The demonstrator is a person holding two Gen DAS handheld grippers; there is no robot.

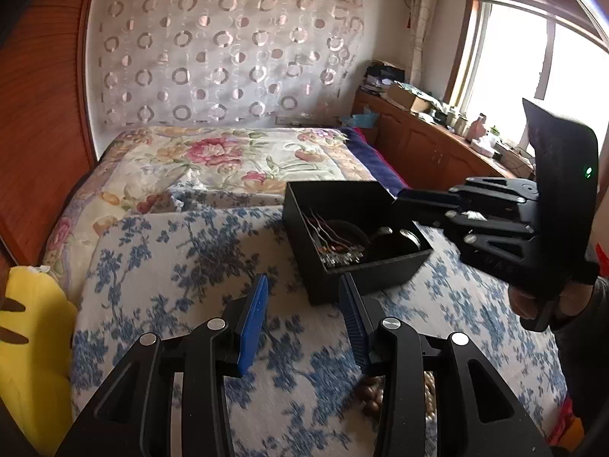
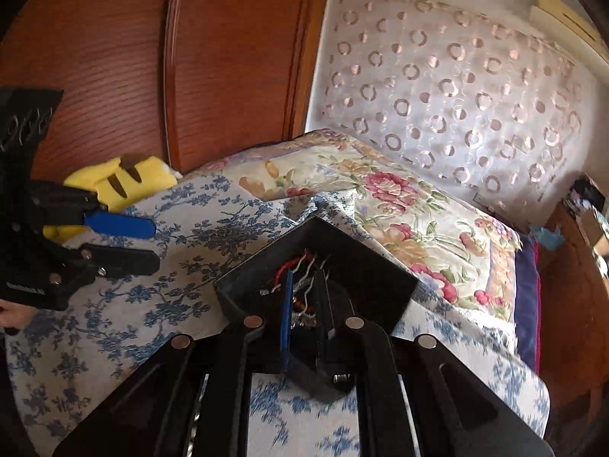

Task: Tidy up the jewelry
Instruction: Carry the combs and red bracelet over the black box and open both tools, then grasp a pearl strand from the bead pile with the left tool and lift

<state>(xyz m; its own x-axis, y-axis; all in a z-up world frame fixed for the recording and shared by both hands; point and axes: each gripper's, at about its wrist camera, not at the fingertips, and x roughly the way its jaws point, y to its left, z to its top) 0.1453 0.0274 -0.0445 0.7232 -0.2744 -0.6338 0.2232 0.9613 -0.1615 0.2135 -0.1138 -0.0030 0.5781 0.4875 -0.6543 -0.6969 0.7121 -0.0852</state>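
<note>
Jewelry box (image 1: 354,236) on blue-flowered bedspread (image 1: 182,266), bracelets (image 1: 335,245) inside

One black box (image 1: 365,266), two hand-held grippers (image 1: 302,323) (image 2: 304,316), one yellow plush toy (image 1: 34,342).

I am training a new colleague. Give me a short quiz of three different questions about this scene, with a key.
1. True or false: the left gripper holds a necklace.
2. The open black box stands on: A) the blue-flowered cloth on the bed; B) a glass table; C) a chair.
3. Fill in: the soft toy at the bed's edge is ___.
Key: 1 false, its jaws are open and empty; 2 A; 3 yellow.
</note>
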